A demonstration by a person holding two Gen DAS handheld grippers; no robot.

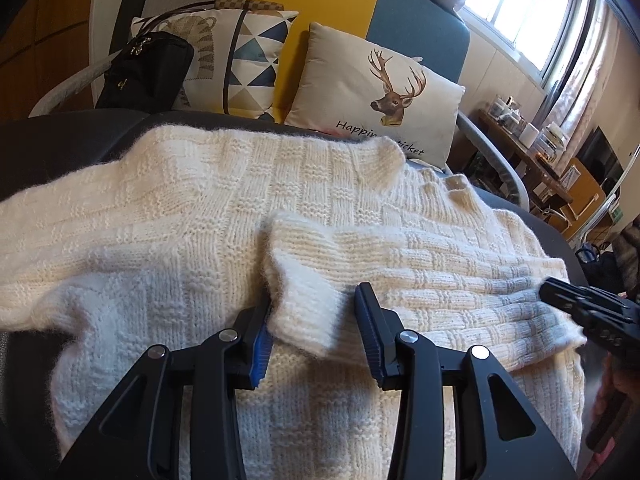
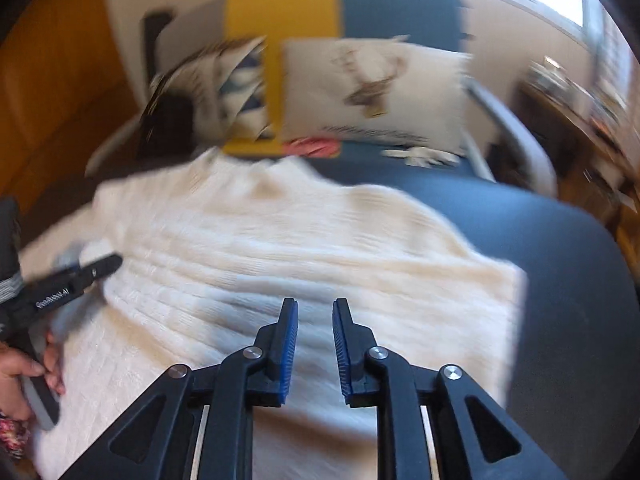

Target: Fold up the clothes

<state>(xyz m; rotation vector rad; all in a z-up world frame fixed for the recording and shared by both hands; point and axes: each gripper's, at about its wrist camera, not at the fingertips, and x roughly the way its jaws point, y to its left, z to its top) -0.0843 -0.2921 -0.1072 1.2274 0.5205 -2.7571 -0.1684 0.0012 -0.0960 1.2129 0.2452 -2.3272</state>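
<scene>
1. Cream chunky-knit sweater (image 1: 224, 216) lies spread over a dark grey padded seat (image 1: 60, 148), filling mid-frame in both views. One sleeve is folded across the body, its cuff (image 1: 296, 280) at lower centre of the left wrist view.
2. Step, by my read: sleeve fold-in. Left sleeve looks laid; body fold not yet made.
3. Left gripper (image 1: 314, 332): jaws apart with the cuff between them. Left pad touches the knit, right pad stands clear, so no clamp.
4. Right gripper (image 2: 315, 344): jaws a little apart, nothing between, above the sweater's lower right part. View is blurred.
5. Next move calls for: the right gripper needs a pinch on an edge or hem; the left should let the cuff lie flat.
6. In the way: thick knit bunches. The seat edge is near the sweater's right side.
7. Around, upper frame: beige deer-print cushion (image 1: 376, 96), triangle-pattern cushion (image 1: 248, 52), black bag (image 1: 148, 72). All clear of the sweater.
</scene>
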